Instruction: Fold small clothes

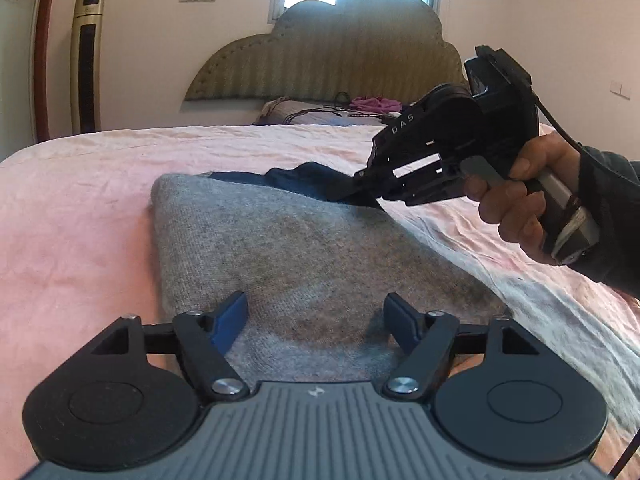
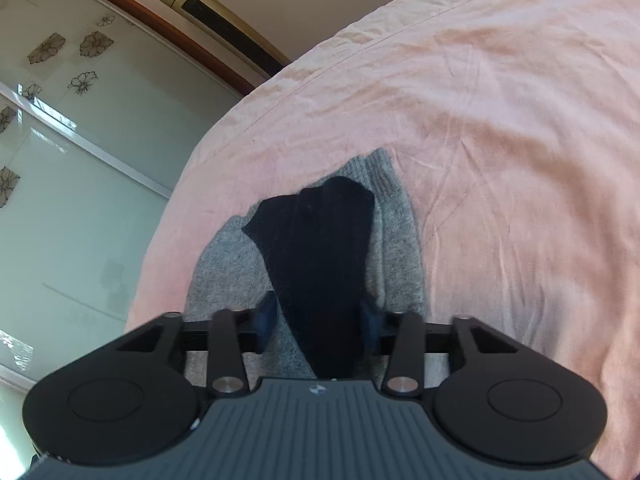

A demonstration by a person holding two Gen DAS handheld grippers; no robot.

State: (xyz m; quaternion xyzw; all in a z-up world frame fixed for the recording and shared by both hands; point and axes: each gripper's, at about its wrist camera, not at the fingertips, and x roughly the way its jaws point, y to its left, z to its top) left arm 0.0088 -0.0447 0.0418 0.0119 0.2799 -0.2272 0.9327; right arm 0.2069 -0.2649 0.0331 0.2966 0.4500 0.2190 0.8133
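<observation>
A grey knitted garment point(image 1: 288, 248) lies on the pink bed sheet point(image 1: 80, 220). A dark navy piece of cloth point(image 1: 316, 184) lies across its far end. My left gripper point(image 1: 316, 312) is open and empty, low over the near end of the grey garment. My right gripper point(image 1: 360, 190) reaches in from the right and its tips meet the navy cloth. In the right wrist view the navy cloth point(image 2: 320, 248) runs between the fingers of the right gripper point(image 2: 318, 316), which close against its sides, with the grey garment point(image 2: 228, 264) beneath.
The padded headboard point(image 1: 324, 60) and a pillow with purple clothes and cables point(image 1: 360, 110) are at the bed's far end. A gold tower fan point(image 1: 86, 60) stands at the left wall. The bed edge point(image 2: 180, 184) drops toward sliding glass doors point(image 2: 80, 160).
</observation>
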